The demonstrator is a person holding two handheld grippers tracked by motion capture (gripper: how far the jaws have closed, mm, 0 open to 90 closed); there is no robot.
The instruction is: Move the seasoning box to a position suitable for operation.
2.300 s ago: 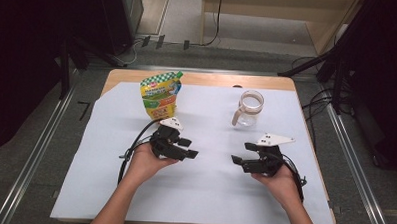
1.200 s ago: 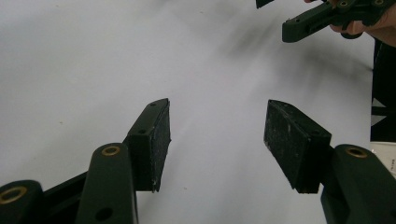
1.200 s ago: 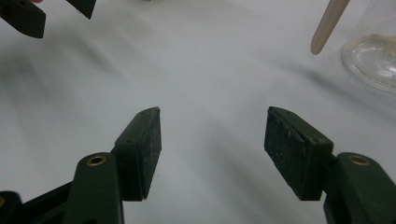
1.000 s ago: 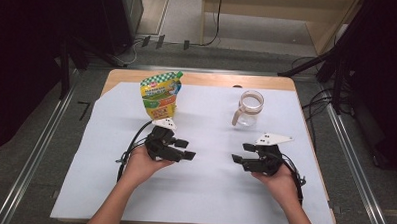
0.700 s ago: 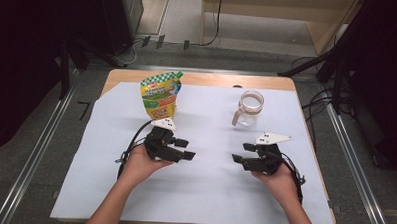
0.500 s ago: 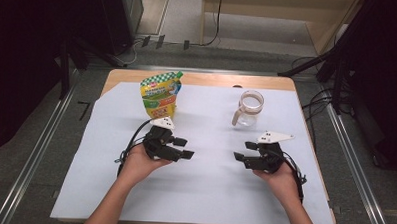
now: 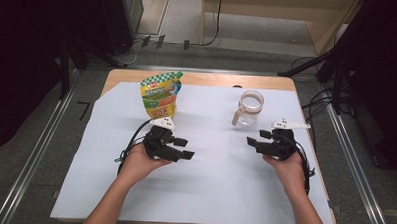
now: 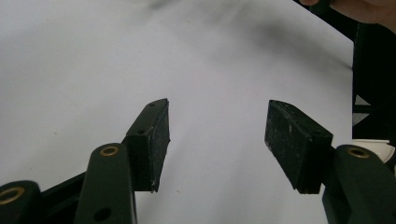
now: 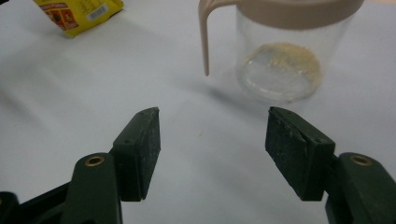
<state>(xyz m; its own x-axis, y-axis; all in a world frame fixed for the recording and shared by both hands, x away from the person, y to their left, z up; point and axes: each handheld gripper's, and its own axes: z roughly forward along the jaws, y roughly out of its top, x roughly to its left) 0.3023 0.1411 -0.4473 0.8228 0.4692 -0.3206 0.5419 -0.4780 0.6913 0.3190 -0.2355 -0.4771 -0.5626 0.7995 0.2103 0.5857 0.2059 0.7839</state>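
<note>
A yellow-and-green pouch [image 7: 160, 95] stands upright at the back left of the white sheet [image 7: 209, 187]. A clear jar [image 7: 248, 108] with a beige rim and handle stands at the back right. My left gripper [image 7: 184, 147] rests low in front of the pouch, pointing right, open and empty. In the left gripper view its jaws [image 8: 218, 116] stand apart over bare white sheet. My right gripper [image 7: 256, 138] sits just in front of the jar, open. In the right gripper view its jaws [image 9: 214, 121] frame empty sheet, with the jar [image 9: 280, 51] a short way ahead and the pouch [image 9: 79, 11] at the far left.
The white sheet covers most of a wooden table [image 7: 197, 79], whose bare edge shows at the back. Black cables [image 7: 130, 144] trail from both grippers. The other hand [image 8: 369, 7] shows at the top right of the left gripper view. Dark stands and floor rails surround the table.
My right gripper has moved a little away from the person, closer to the jar. The left gripper, the pouch and the jar have stayed where they were.
</note>
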